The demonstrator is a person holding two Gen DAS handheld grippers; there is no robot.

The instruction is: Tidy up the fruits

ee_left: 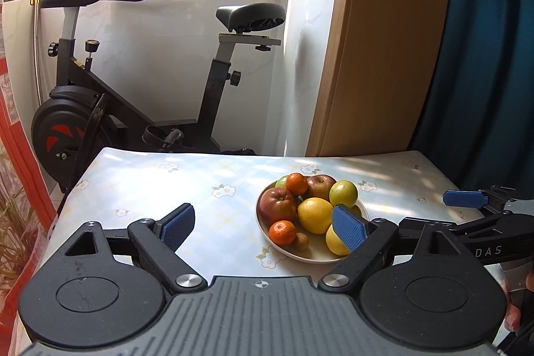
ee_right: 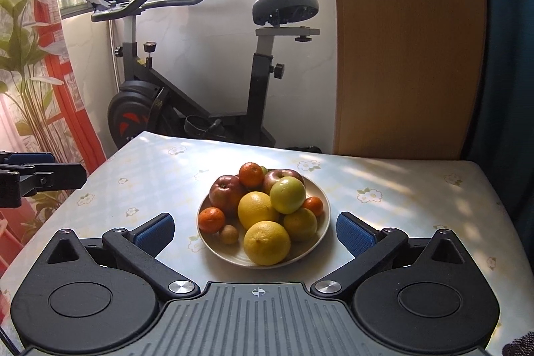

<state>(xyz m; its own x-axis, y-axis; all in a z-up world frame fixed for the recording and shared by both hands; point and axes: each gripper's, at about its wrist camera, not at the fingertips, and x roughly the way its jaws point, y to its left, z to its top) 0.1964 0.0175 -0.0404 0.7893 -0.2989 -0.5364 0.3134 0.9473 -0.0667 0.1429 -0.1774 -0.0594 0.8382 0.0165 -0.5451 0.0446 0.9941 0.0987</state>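
Observation:
A cream plate (ee_right: 315, 186) piled with fruit stands mid-table on a flowered cloth. On it lie two red apples (ee_right: 227, 191), a green apple (ee_right: 287, 194), several tangerines (ee_right: 211, 219), yellow citrus (ee_right: 266, 242) and a small brown fruit (ee_right: 229, 234). My right gripper (ee_right: 256, 232) hovers in front of the plate, open and holding nothing. In the left wrist view the plate (ee_left: 310, 252) sits right of centre. My left gripper (ee_left: 263, 229) is open and empty, and its right pad (ee_left: 348, 231) overlaps the plate's near right side. Each gripper shows at the edge of the other's view.
The table (ee_right: 400, 189) has its far edge close behind the plate. An exercise bike (ee_right: 200, 109) stands beyond it under a window. A wooden panel (ee_right: 407, 39) and a blue curtain (ee_left: 484, 55) rise at the right, a red patterned curtain (ee_right: 66, 89) at the left.

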